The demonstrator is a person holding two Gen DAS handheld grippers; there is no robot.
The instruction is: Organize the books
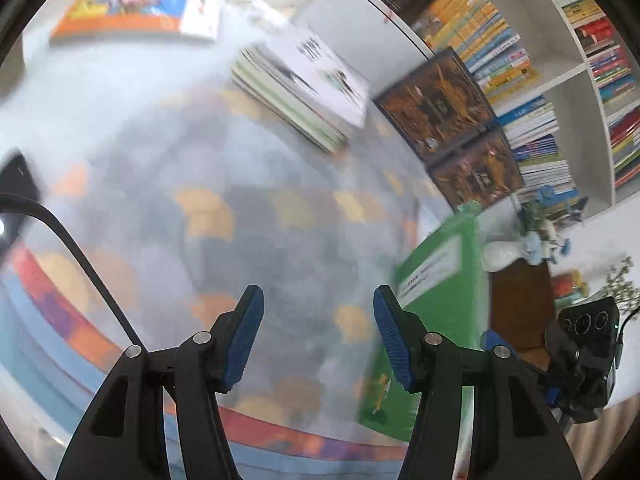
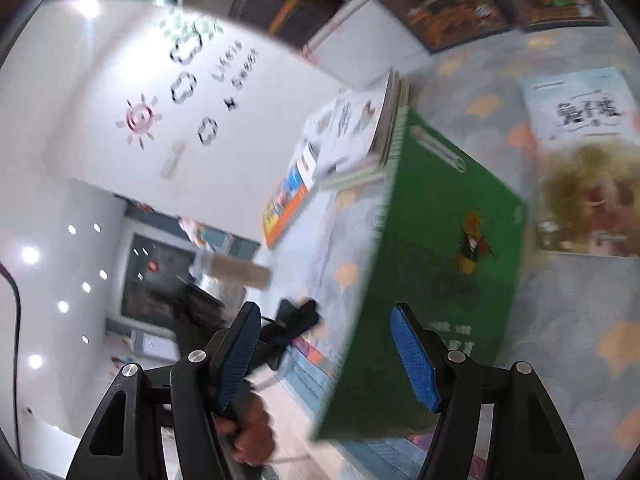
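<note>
Both grippers are about half open here. The left gripper has nothing between its pads, just blurry carpet under it. The green book stands between the right gripper's pads, but it's too blurry to tell if they actually squeeze it. Ahead of the left gripper there's a stack of books, and off to its right the bookshelf, with two dark books leaning against it.
</note>
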